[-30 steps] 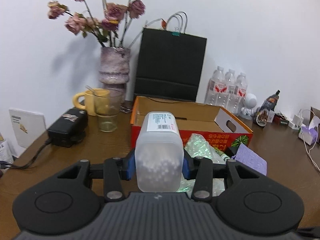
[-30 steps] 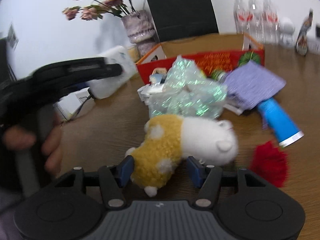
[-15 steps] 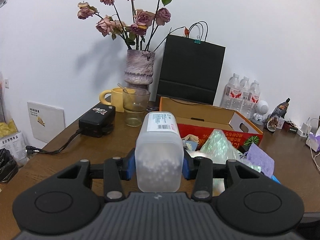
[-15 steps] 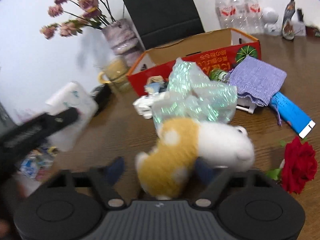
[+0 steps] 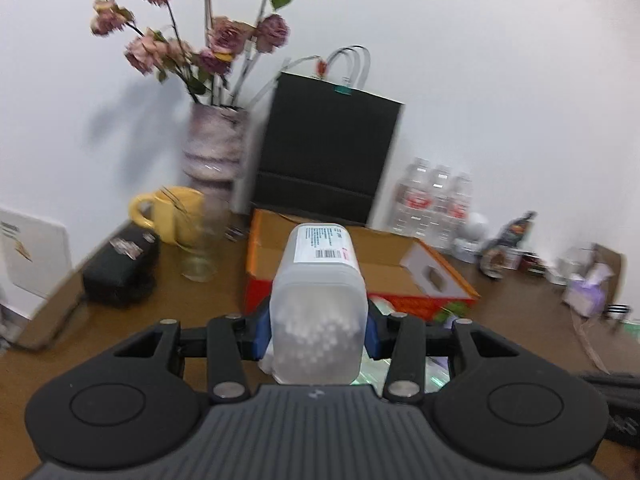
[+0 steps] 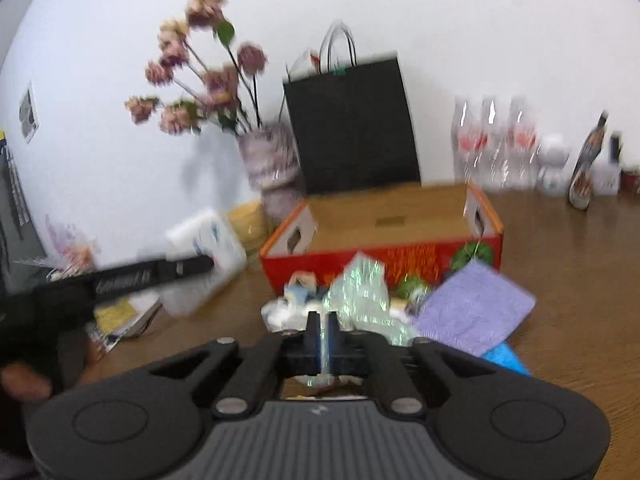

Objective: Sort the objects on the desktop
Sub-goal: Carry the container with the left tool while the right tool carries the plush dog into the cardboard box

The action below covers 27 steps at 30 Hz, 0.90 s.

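Between the blue pads of the left claw (image 5: 318, 330) sits a frosted plastic jar (image 5: 319, 320), pinched at its sides and held above the surface (image 5: 132, 320), its barcode label facing up toward the open box (image 5: 360, 268). The jar is partly filled with small white pieces. Beyond it a black bag (image 5: 326, 156) leans at the wall, with a vase (image 5: 214, 144) of dried roses, a yellow mug (image 5: 168, 216) and a glass (image 5: 198, 252) to the left, and water bottles (image 5: 436, 204) to the right. In the right wrist view, the right claw (image 6: 322, 338) has its fingers pressed together with nothing visible between them, hovering before a heap just in front of the box (image 6: 384, 236): iridescent wrap (image 6: 360, 292), a purple cloth (image 6: 476, 308) and a blue tube (image 6: 506, 358) partly under it. The left claw and its jar (image 6: 212, 256) appear at the left of that view, blurred.
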### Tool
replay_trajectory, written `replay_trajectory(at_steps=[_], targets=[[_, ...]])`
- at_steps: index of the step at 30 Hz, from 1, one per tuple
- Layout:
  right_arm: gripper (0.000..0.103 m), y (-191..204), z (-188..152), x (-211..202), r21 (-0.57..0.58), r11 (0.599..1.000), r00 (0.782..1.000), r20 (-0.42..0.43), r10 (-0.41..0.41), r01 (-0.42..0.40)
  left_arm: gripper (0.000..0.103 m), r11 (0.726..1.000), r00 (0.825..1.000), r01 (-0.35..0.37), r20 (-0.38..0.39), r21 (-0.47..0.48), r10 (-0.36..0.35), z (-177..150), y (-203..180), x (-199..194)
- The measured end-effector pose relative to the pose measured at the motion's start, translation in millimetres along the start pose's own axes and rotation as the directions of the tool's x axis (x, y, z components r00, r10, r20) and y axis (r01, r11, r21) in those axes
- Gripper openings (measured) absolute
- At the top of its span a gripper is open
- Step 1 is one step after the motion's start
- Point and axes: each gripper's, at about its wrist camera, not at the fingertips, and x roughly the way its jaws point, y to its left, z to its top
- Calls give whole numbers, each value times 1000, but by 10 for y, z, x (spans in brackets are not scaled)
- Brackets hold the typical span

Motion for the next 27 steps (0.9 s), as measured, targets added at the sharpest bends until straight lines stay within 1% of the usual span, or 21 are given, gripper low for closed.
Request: replay_trajectory(at_steps=[1, 2, 3, 5, 6, 8, 10, 11, 13, 14, 15, 16, 18, 20, 22, 25, 27], targets=[[21, -11, -37, 0, -22, 999, 999, -27, 37, -38, 44, 1000, 1000, -4, 5, -2, 4, -2, 9, 11], [47, -21, -77, 3, -41, 997, 996, -56, 68, -70, 44, 1000, 1000, 1, 5, -12, -1, -29, 29, 3], [62, -20, -144, 16, -52, 996, 994, -89, 62, -67, 44, 1000, 1000, 2, 0, -24, -2, -68, 51, -8], [60, 2, -318, 67, -32, 999, 985, -170, 17, -23, 44, 999, 1000, -15, -13, -31, 14, -202, 89, -57], [61, 40, -397, 125, -20, 1000, 981, -194, 6, -10, 44, 999, 1000, -24, -18, -31, 23, -273, 107, -84], [65, 120, -551, 240, 1, 1000, 971, -239, -15, 16, 44, 998, 998, -48, -42, -40, 47, -399, 140, -115], [66, 218, -642, 371, -2, 999, 971, -235, -50, 50, 44, 996, 995, -70, -71, -48, 66, -508, 168, -138], [66, 267, -689, 437, -7, 998, 970, -233, -69, 69, 44, 997, 995, -69, -77, -43, 66, -536, 170, -154], [67, 353, -793, 571, -60, 991, 966, -221, -133, 122, 44, 997, 995, -70, -79, -25, 68, -565, 168, -193], [69, 386, -835, 585, -76, 989, 967, -211, -140, 127, 44, 997, 995, -71, -77, -15, 70, -578, 164, -216], [53, 420, -877, 594, -93, 987, 969, -199, -149, 133, 44, 997, 995, -74, -67, -4, 74, -589, 158, -245], [50, 453, -911, 575, -111, 983, 970, -178, -167, 149, 44, 997, 995, -77, -58, 3, 77, -599, 154, -271], [48, 457, -912, 509, -111, 982, 973, -156, -171, 154, 44, 997, 996, -72, -51, 0, 72, -600, 155, -294], [48, 446, -833, 392, -112, 983, 979, -129, -157, 143, 44, 998, 997, -61, -43, -6, 61, -573, 160, -308], [48, 429, -681, 188, -117, 986, 988, -80, -132, 123, 44, 1000, 999, -29, -34, -4, 29, -472, 154, -274], [48, 324, -310, -95, -89, 994, 998, -1, -69, 68, 44, 999, 998, 53, -38, -5, -53, -216, 146, -110], [49, 169, 36, -162, -68, 996, 997, 60, -52, 56, 44, 993, 991, 113, -65, -35, -115, 33, 168, 116]])
